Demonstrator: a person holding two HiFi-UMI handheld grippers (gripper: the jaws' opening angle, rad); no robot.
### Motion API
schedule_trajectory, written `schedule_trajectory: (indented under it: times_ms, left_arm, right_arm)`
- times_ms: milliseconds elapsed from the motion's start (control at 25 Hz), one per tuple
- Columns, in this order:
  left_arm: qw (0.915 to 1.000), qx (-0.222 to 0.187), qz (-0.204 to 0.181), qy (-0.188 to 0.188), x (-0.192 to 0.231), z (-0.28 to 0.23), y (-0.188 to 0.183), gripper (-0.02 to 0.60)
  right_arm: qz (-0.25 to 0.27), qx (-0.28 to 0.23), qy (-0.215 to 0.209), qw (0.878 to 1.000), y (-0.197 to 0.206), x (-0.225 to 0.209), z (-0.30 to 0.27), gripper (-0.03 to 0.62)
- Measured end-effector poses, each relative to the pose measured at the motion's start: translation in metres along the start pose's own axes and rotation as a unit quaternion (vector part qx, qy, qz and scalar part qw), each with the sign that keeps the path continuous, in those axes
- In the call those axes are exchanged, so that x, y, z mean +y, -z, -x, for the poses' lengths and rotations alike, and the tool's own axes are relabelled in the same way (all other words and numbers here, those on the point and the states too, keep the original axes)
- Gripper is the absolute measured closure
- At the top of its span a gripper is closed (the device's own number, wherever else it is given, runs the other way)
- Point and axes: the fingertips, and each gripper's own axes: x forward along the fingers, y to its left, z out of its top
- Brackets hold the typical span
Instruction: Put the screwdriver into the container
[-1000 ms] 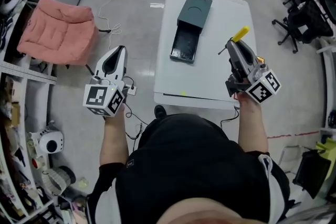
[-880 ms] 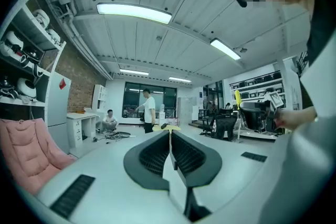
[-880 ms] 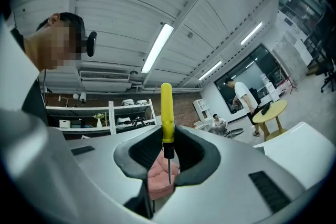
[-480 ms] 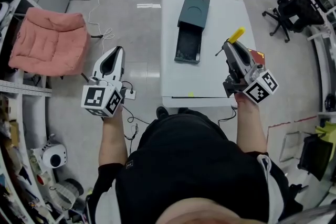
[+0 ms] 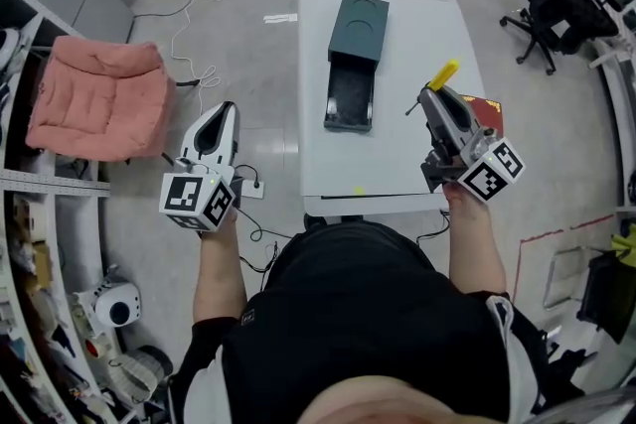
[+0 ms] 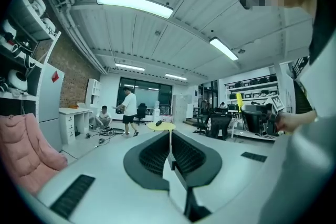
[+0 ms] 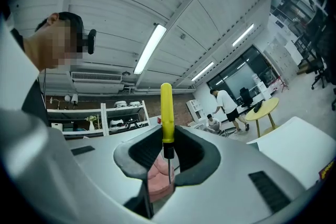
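Screwdriver (image 7: 166,113) sits pinched in our right claw (image 5: 434,102), jutting past its tips, so we judge it best to carry it ahead-left over the open container (image 5: 350,94) and lower it before letting go, while our left claw (image 5: 221,114), pressed together on nothing, hangs beside the worktop (image 5: 397,164).

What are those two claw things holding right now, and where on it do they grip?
The right gripper holds a yellow-handled screwdriver, its fingers clamped at the handle's lower end, by the black collar. The left gripper is shut and empty.
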Motion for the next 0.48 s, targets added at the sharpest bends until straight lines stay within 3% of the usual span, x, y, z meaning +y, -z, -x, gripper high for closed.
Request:
schedule_trajectory:
  times_ms: [240, 480]
  left_arm:
    - [0.9995, 0.013, -0.028, -0.001, -0.027, -0.025, -0.010, 0.555]
    - [0.9991, 0.020, -0.038, 0.004, -0.028, -0.037, -0.009, 0.555]
  right_arm:
    - [-0.024, -0.007, -0.006, 1.000, -0.005, -0.033, 0.016, 0.511]
    - [-0.036, 0.000, 0.004, 0.999, 0.006, -0.048, 0.013, 0.511]
